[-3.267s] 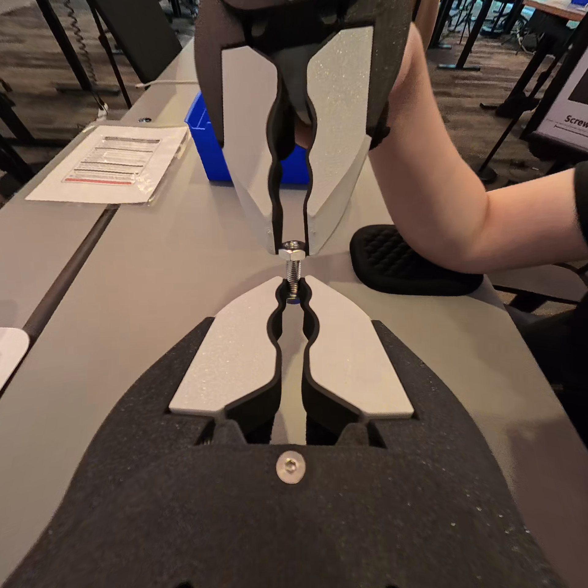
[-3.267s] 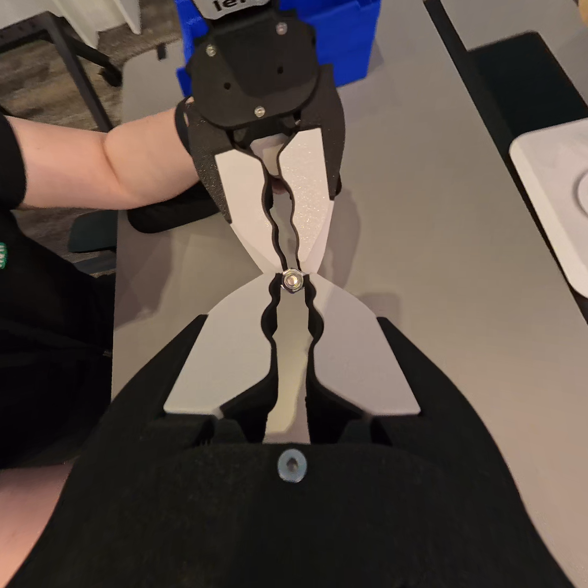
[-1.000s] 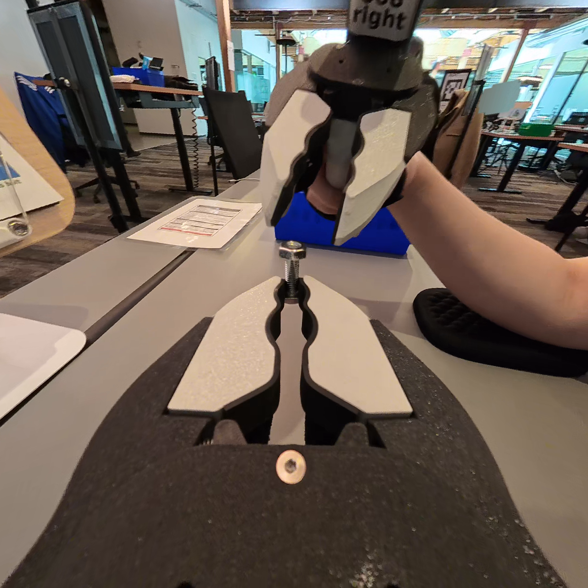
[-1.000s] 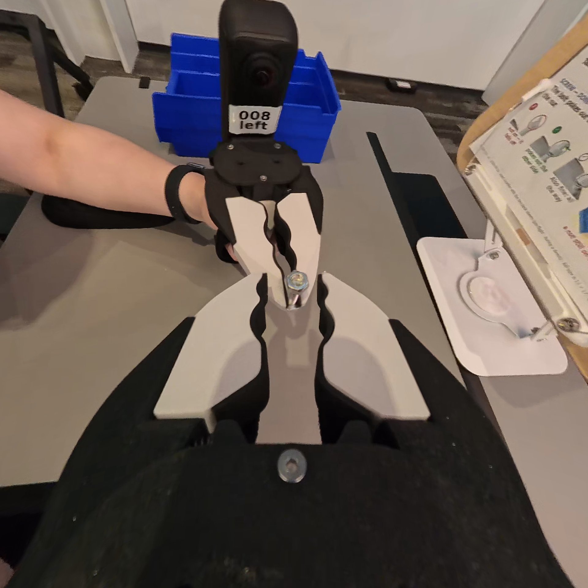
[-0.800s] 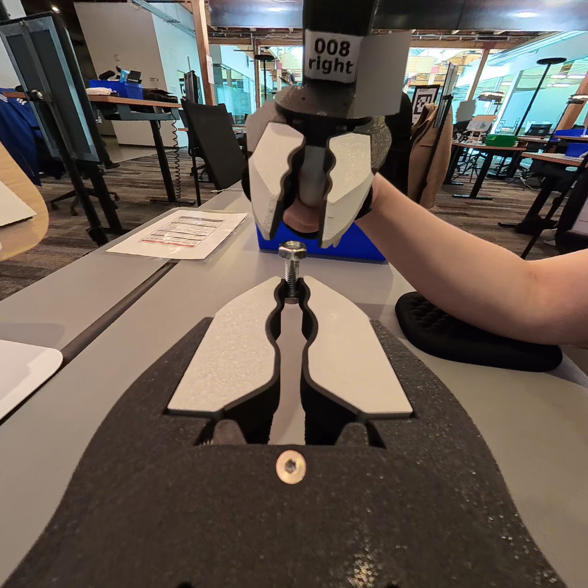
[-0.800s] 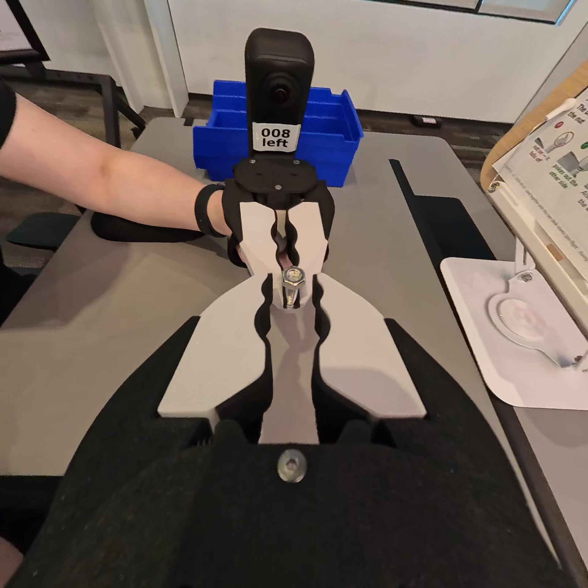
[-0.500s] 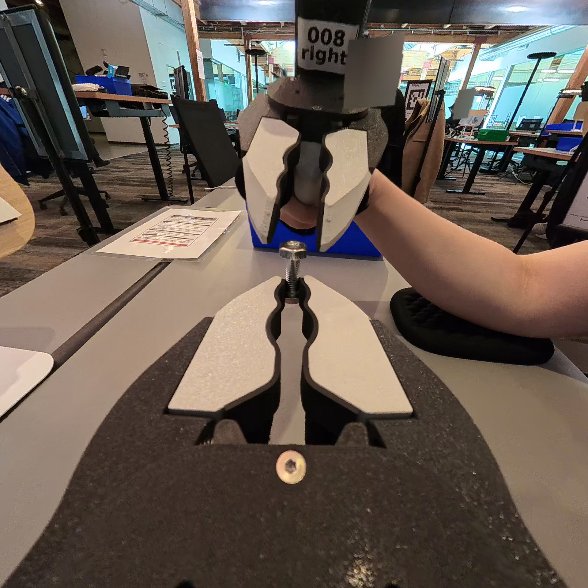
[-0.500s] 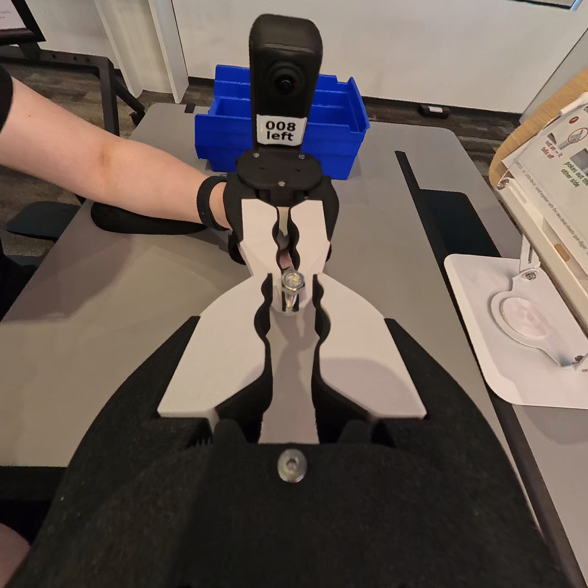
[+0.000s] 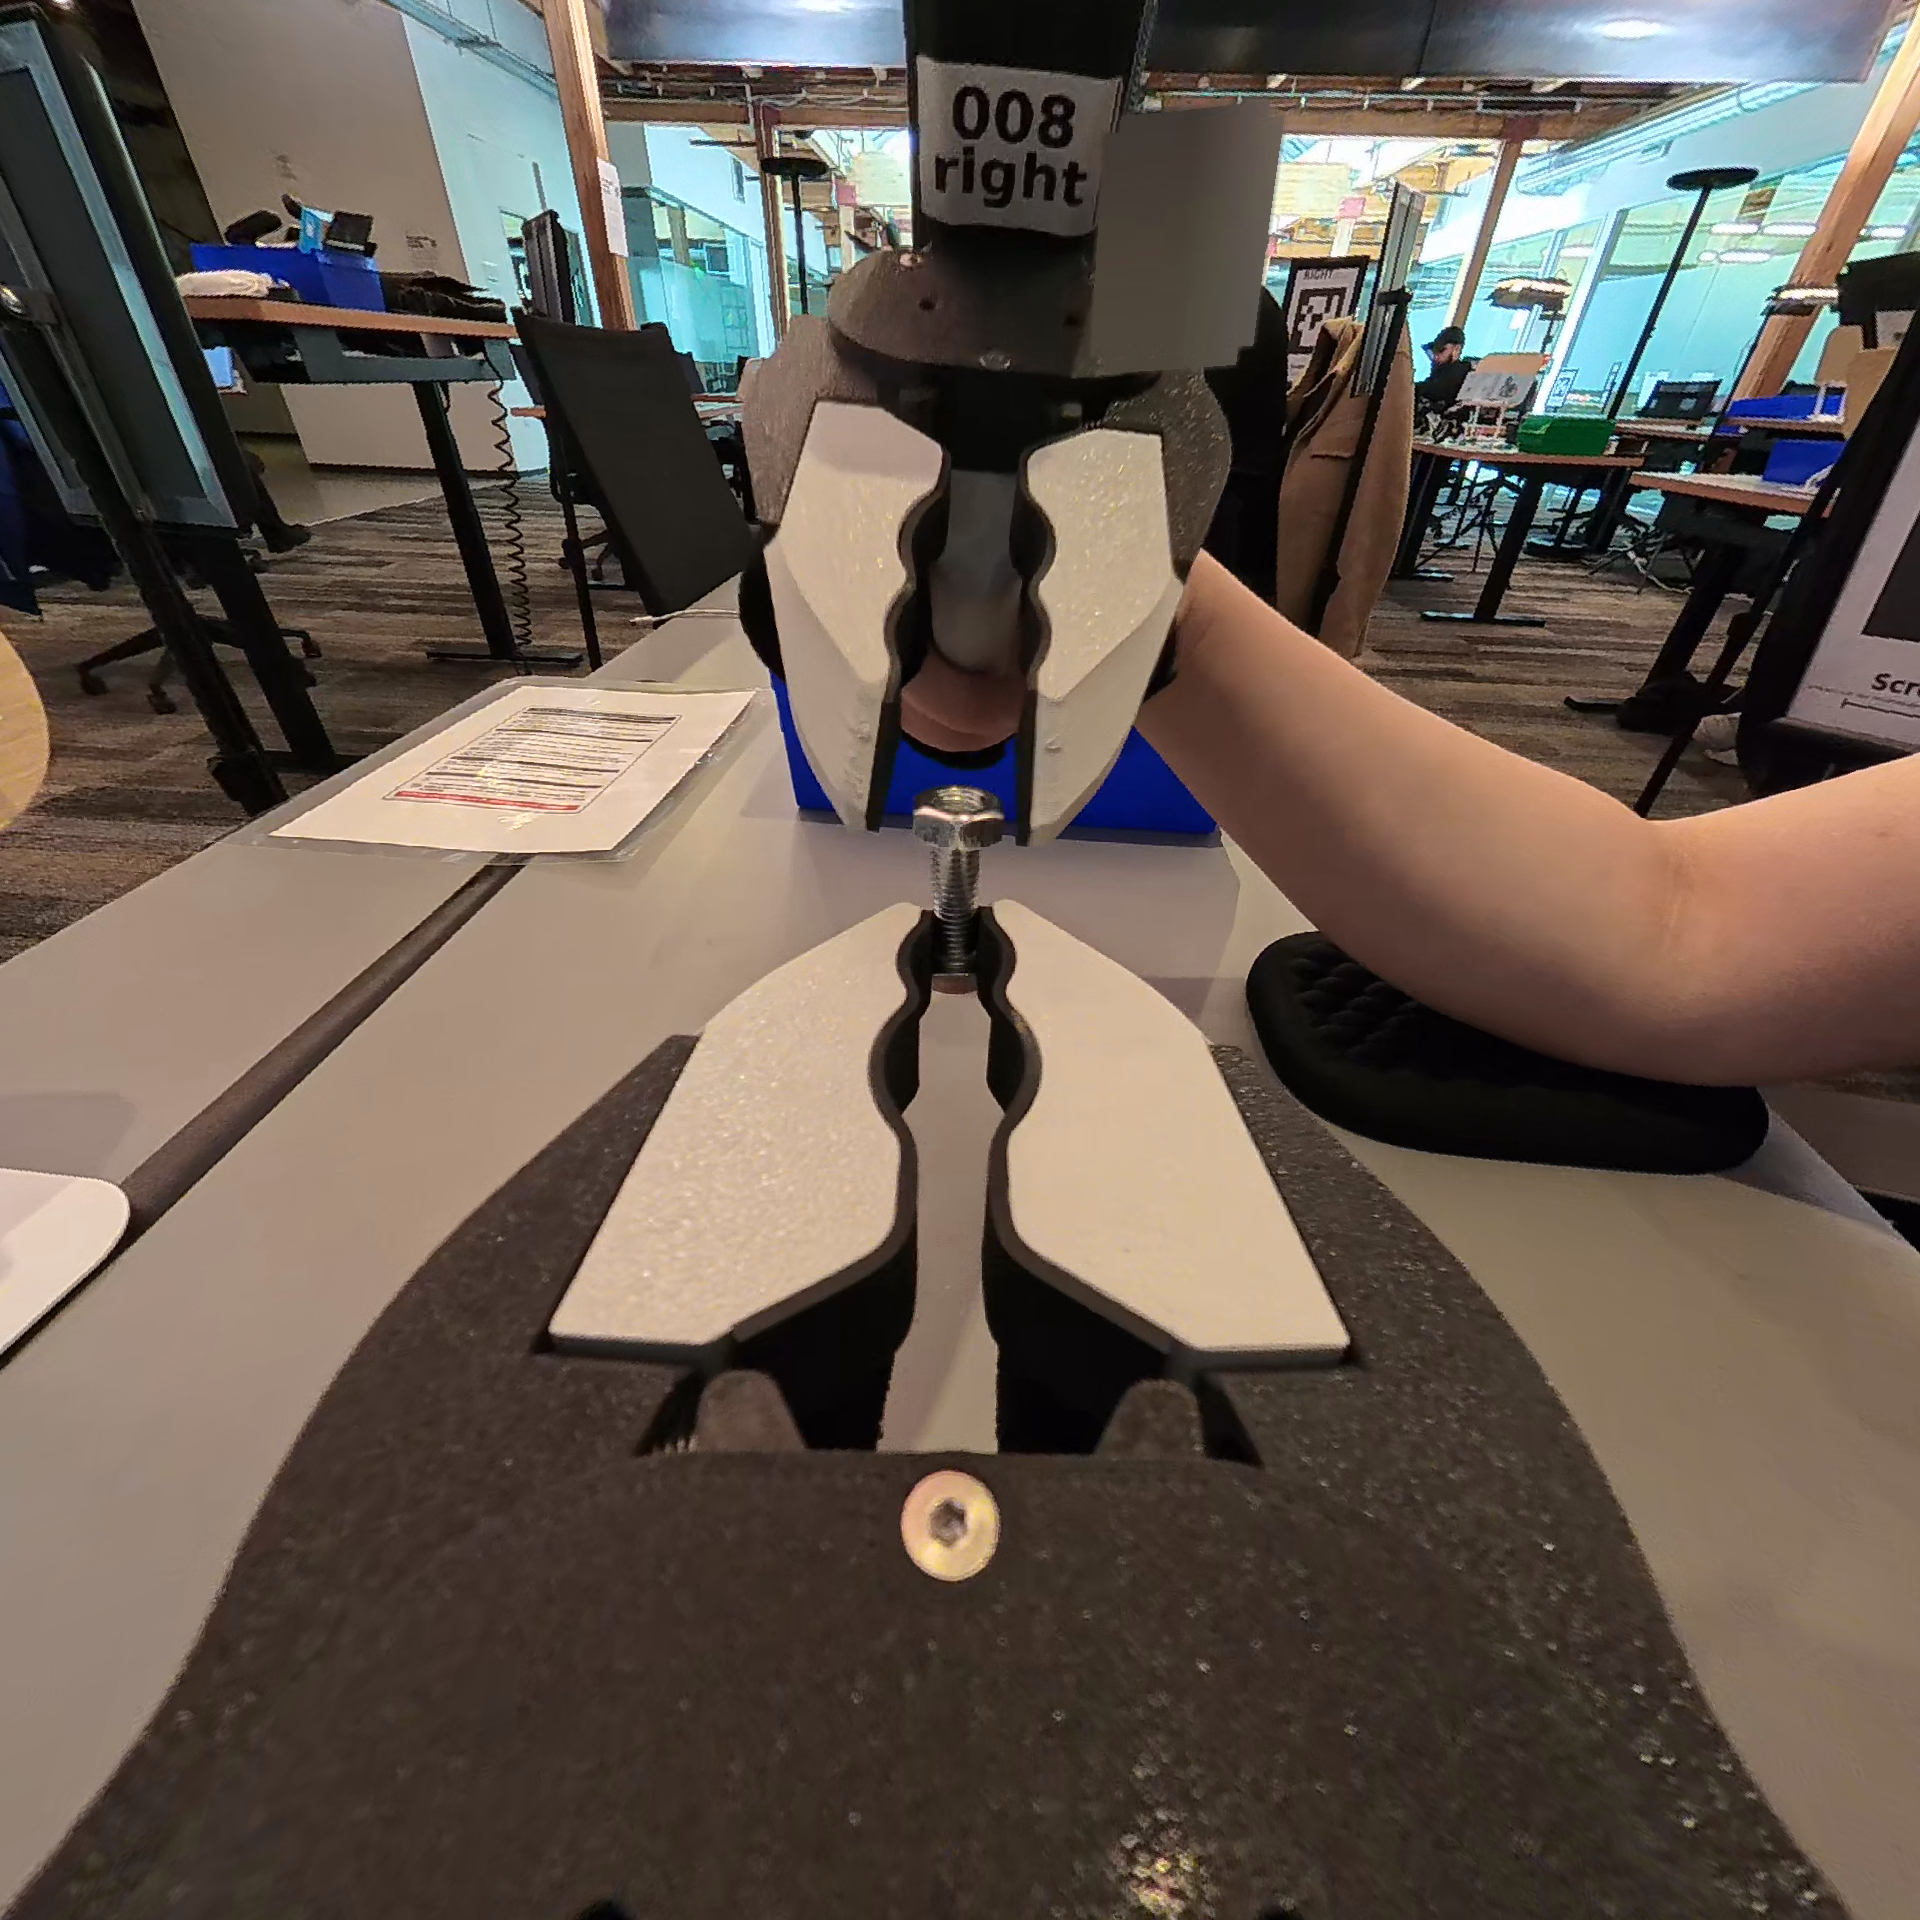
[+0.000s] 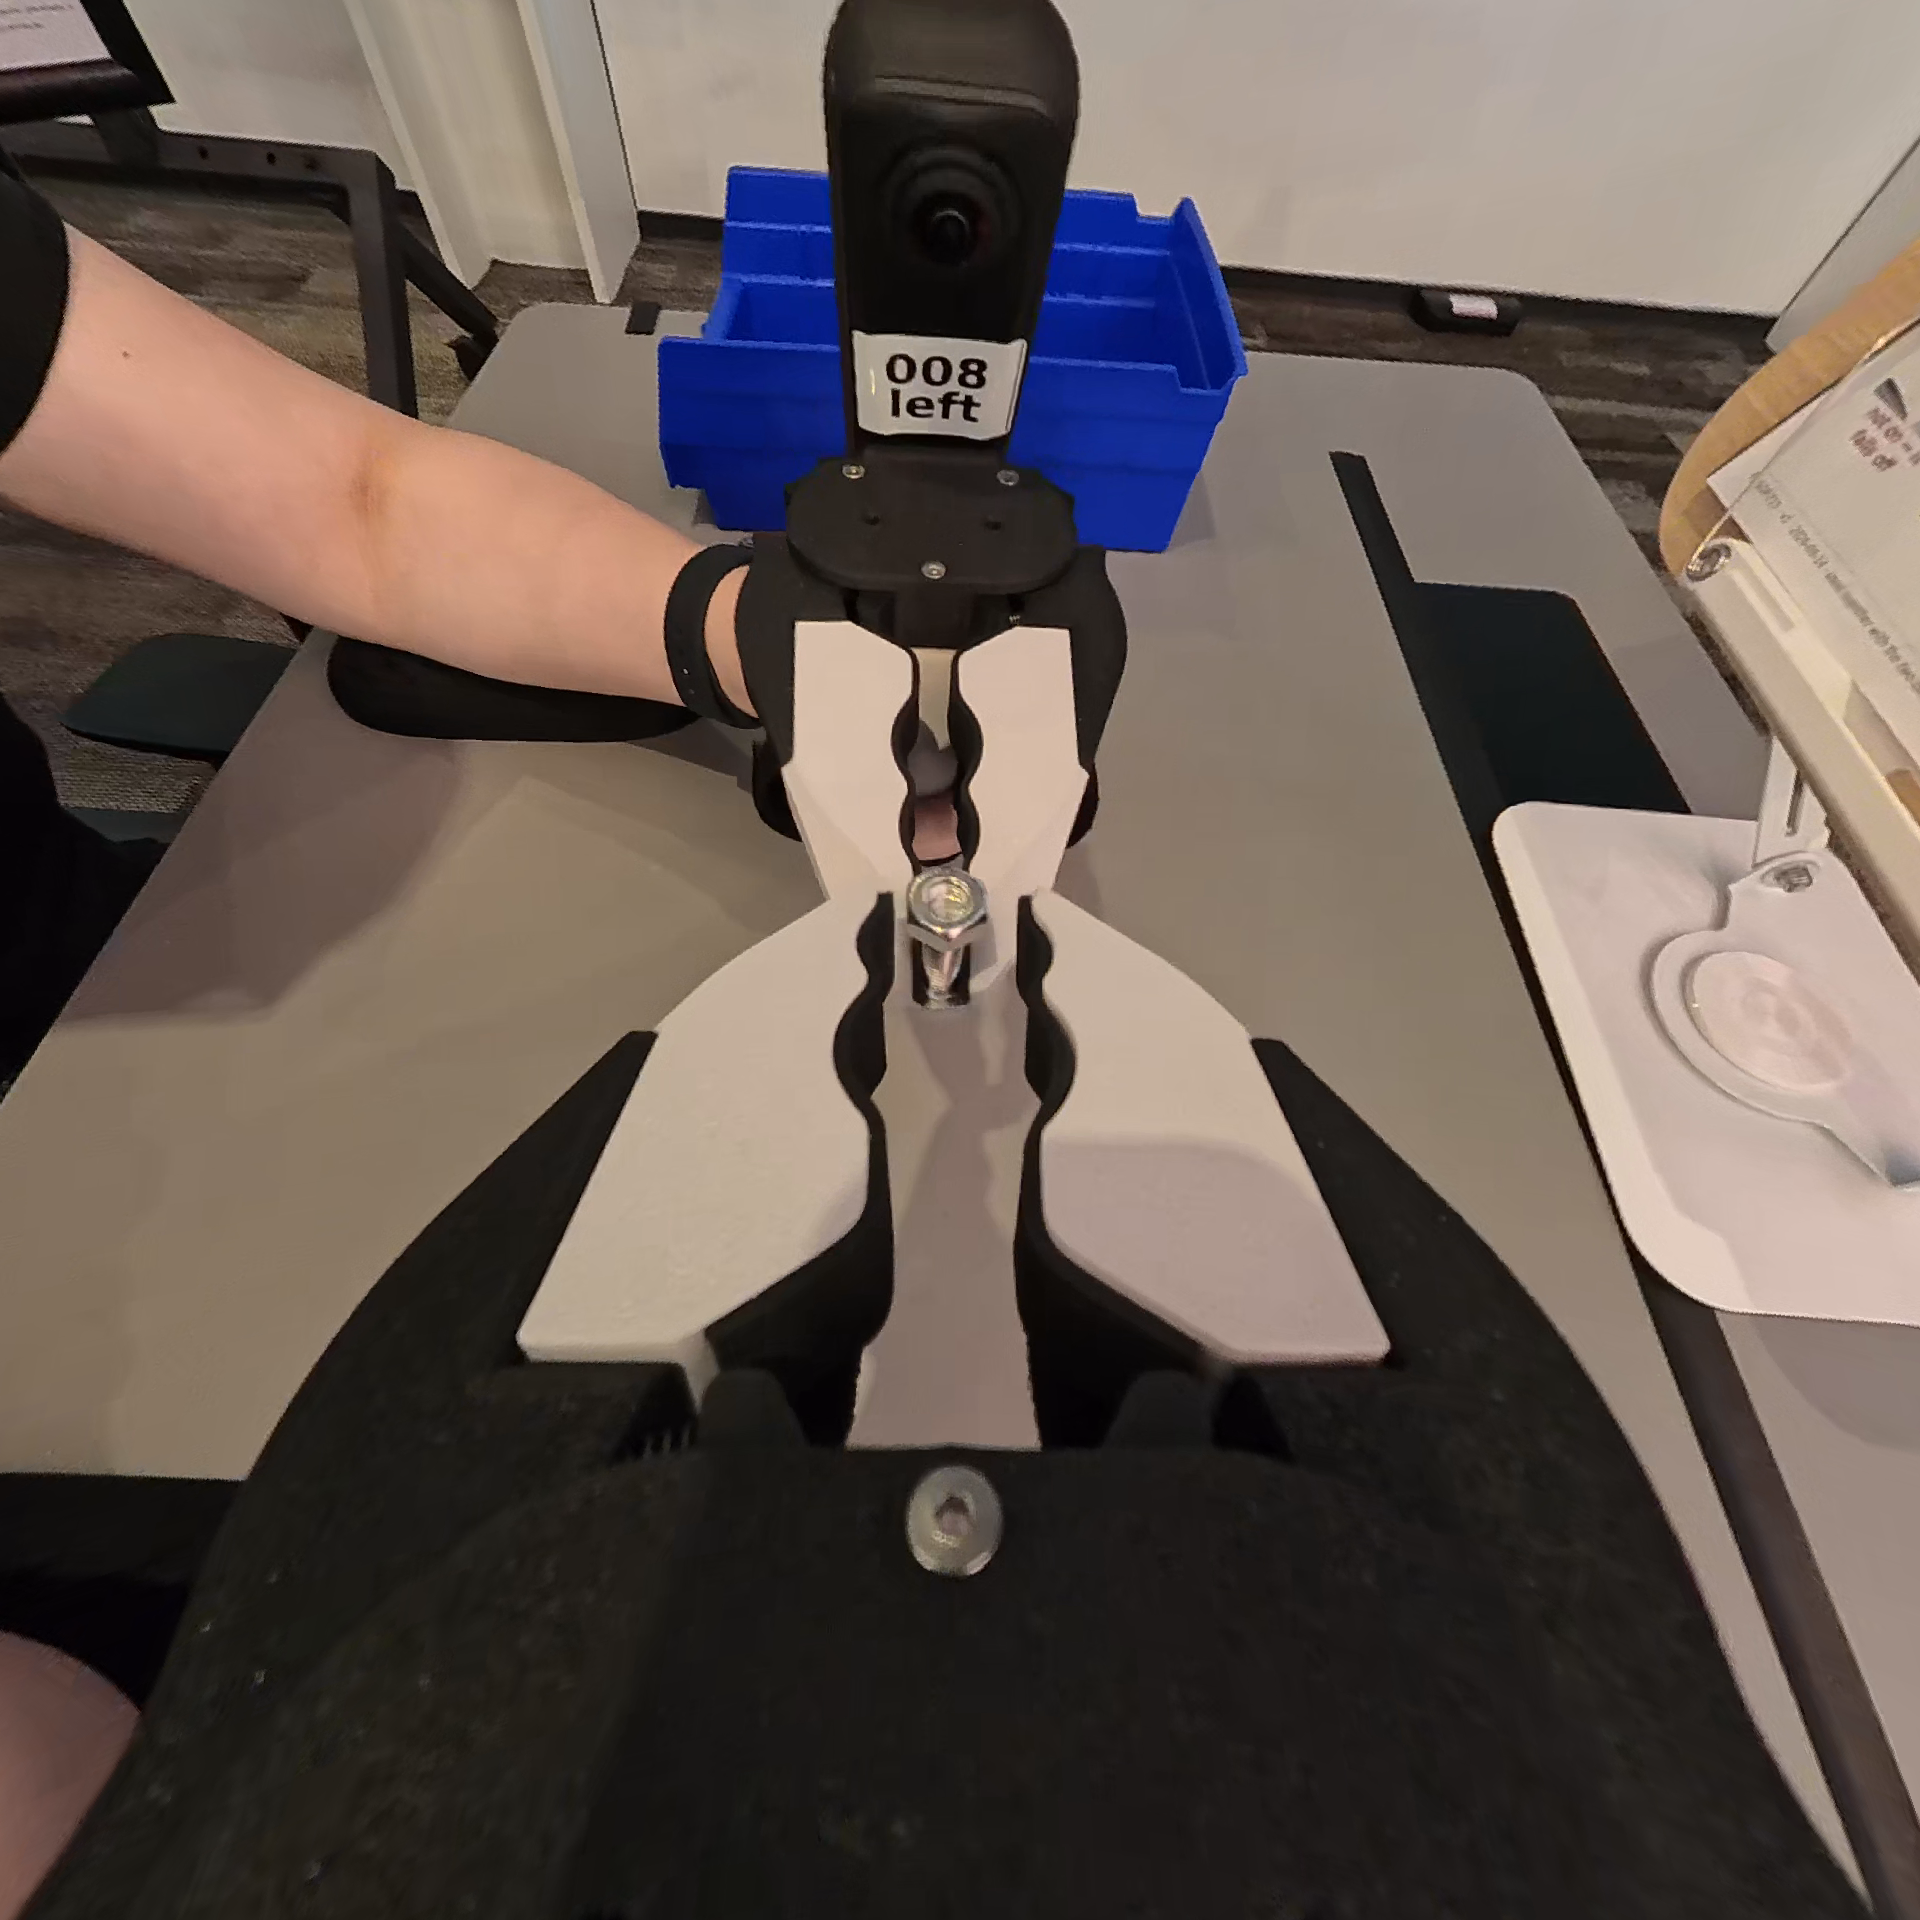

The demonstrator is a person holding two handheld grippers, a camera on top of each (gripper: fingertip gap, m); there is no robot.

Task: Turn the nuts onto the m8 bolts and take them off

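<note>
A silver bolt (image 9: 954,902) stands upright with its lower end pinched between the tips of my left gripper (image 9: 954,920), which is shut on it. A hex nut (image 9: 957,821) sits at the top of the bolt's thread. My right gripper (image 9: 951,828) comes down from above, open, with one fingertip on each side of the nut and a small gap to it. In the right wrist view the nut (image 10: 945,912) lies between the open tips of my right gripper (image 10: 954,909), with the left gripper (image 10: 940,881) just beyond it.
A blue bin (image 10: 1122,416) stands at the table's far end. A laminated sheet (image 9: 540,769) lies on the neighbouring table. A black wrist pad (image 9: 1455,1081) is under the person's forearm. A white stand base (image 10: 1662,1039) and its board (image 10: 1818,582) are at the right. Less than 4 cm separates the two grippers' tips.
My right gripper let go of the nut, lifted off and opened. Over the last second it came back down, and its open jaws now straddle the nut. The left gripper kept hold of the bolt.
</note>
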